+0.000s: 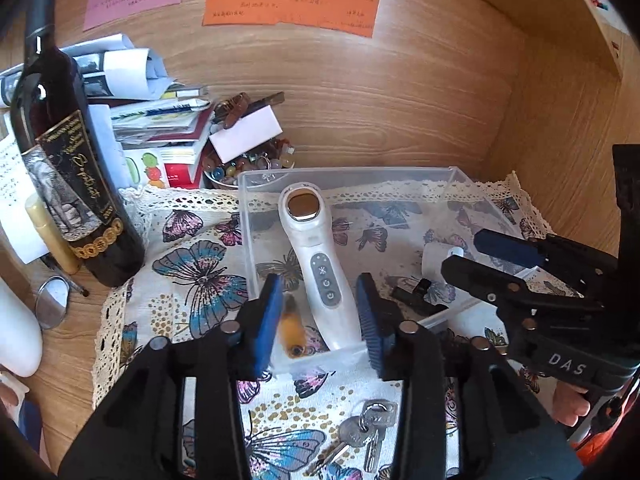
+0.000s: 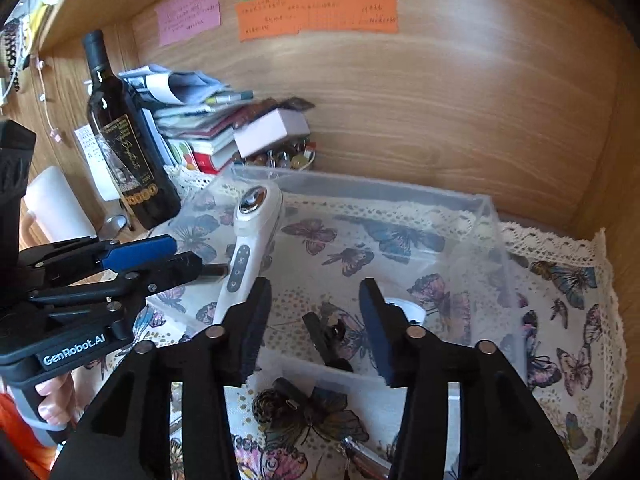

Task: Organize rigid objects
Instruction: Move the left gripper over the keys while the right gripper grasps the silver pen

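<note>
An orange thing [image 1: 294,332] just inside my left gripper's [image 1: 320,320] left pad is smeared by blur; I can't tell what it is. The lower end of the white handheld device [image 1: 316,264] is hidden behind the clear box's [image 1: 348,172] near wall. Ahead of my right gripper [image 2: 314,320], a white object [image 2: 408,312] is mostly covered by my right finger [image 2: 380,332]. The writing on the orange note [image 2: 316,12] is too small to read. The bottle's [image 1: 64,168] neck runs off the top edge in the left view.

White massager [image 1: 316,264] inside clear box [image 1: 348,174]
</note>
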{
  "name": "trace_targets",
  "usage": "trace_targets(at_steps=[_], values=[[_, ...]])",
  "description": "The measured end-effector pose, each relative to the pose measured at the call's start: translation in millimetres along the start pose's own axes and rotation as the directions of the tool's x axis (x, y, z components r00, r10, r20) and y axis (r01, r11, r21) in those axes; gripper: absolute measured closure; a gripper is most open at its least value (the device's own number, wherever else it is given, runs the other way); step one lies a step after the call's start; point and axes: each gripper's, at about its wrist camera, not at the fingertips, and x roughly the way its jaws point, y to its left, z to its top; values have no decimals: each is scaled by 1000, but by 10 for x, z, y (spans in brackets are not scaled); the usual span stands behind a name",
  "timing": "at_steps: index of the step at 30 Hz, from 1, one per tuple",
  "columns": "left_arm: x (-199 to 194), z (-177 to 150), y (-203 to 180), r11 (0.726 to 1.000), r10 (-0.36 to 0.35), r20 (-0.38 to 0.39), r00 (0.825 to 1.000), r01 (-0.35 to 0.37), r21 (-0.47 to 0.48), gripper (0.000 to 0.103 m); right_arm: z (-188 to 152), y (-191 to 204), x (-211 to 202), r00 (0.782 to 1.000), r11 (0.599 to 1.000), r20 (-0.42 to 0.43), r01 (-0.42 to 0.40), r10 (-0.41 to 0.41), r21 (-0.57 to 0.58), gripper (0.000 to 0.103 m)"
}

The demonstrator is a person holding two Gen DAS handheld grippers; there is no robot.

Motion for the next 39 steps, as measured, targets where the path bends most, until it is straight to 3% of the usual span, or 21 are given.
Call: trace_targets(at_steps=[4, 10, 16, 20, 33, 37, 39], values=[[-217, -52, 18, 1000, 20, 47, 999, -20, 2, 39, -57, -43, -157, 1000, 1000, 20, 12, -12, 12, 50], [-405, -215, 99, 999, 47, 38, 998, -47, -7, 20, -218, -138, -354, 998, 998, 28, 60, -61, 24, 47], [-367, -461, 169, 998, 48, -52, 998, -49, -33, 19, -457, -255, -442, 995, 994, -10, 96, -96, 47, 45], [-305, -630, 118, 998, 57, -94, 994, -60, -28, 19, -648, -310, -448, 993, 992, -44, 116, -113, 52, 35], [62, -876, -268, 998, 11, -219, 976, 4, 67, 19, -1005, -426, -314, 985, 993, -143, 107, -99, 56, 34], [170, -885, -305, 997, 12, -241, 970, 7, 79, 34, -979, -425, -252, 984, 994, -150, 98, -91, 42, 34], [197, -891, -328, 996, 20, -232, 972, 2, 92, 35, -965, -401, -205, 982, 995, -160, 100, -96, 16, 35]])
